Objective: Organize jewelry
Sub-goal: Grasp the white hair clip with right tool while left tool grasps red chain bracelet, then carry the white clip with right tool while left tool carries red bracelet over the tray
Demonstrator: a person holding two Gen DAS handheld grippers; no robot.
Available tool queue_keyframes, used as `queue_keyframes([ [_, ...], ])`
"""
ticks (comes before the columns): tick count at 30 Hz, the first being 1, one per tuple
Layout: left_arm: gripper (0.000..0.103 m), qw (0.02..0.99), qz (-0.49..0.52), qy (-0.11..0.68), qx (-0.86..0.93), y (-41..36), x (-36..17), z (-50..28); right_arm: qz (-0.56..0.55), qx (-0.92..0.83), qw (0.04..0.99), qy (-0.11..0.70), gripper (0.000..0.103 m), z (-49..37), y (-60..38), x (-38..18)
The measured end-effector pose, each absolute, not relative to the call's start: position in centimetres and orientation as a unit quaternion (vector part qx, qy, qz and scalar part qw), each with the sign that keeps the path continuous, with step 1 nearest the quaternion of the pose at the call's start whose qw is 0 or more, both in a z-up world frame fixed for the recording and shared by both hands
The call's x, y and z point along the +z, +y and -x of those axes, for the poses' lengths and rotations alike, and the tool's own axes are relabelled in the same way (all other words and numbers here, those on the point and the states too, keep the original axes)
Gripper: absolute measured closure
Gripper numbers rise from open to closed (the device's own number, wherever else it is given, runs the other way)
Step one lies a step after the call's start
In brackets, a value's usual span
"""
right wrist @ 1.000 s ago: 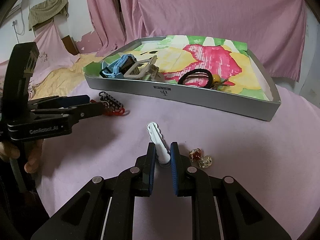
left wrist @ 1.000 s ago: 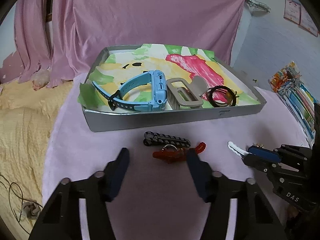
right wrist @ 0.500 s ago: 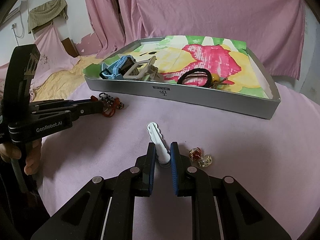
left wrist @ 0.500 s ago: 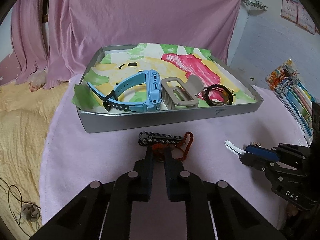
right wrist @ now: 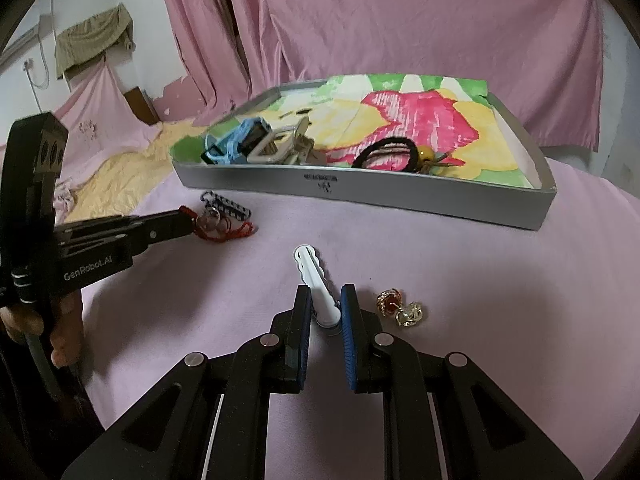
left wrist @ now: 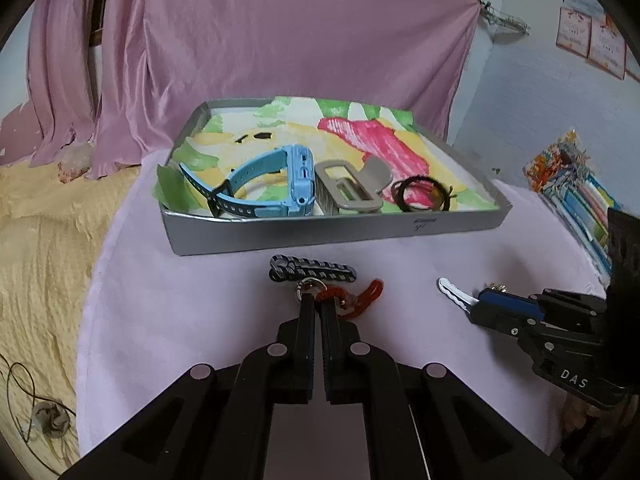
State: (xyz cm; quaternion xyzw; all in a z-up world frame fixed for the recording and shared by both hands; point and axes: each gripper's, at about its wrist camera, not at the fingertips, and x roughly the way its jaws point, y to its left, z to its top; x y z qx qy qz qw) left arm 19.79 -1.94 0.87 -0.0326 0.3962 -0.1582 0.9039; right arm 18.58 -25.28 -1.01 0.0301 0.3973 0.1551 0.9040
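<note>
Pink-draped surface (right wrist: 440,272): left gripper (left wrist: 317,306) jaws pinch the red cord bracelet (left wrist: 352,300); right gripper (right wrist: 325,304) jaws narrowly grip the white hair clip (right wrist: 316,280). Next, presumably: lift both into the tray (right wrist: 400,196).

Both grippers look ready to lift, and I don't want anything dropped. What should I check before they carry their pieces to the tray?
1. Left gripper shut on the red cord bracelet: ok.
2. Black chain bracelet free of the red one: cannot tell, they touch.
3. Right gripper around the white hair clip: ok, but grip firmness cannot tell.
4. Two rings outside the right fingers: ok.
5. Bare room in the tray: ok, at its right end.
</note>
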Motion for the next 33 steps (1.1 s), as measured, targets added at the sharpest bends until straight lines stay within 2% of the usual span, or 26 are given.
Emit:
queue_keyframes([
  [12,0.100,0.940,0.054,0.305,-0.140,-0.7,7.2,-19.8,-0.029,0.150,0.935,0.319,0.090,-19.4,-26.2,3.5],
  [20,0.100,0.954,0.080,0.265,-0.111,-0.6,8.2,-22.6,-0.052,0.128,0.944,0.299,0.090,-23.6,-27.1,4.7],
  [33,0.100,0.940,0.088,0.307,-0.119,-2.7,5.6,-27.1,-0.055,0.094,0.936,0.335,0.090,-28.6,-26.5,2.9],
])
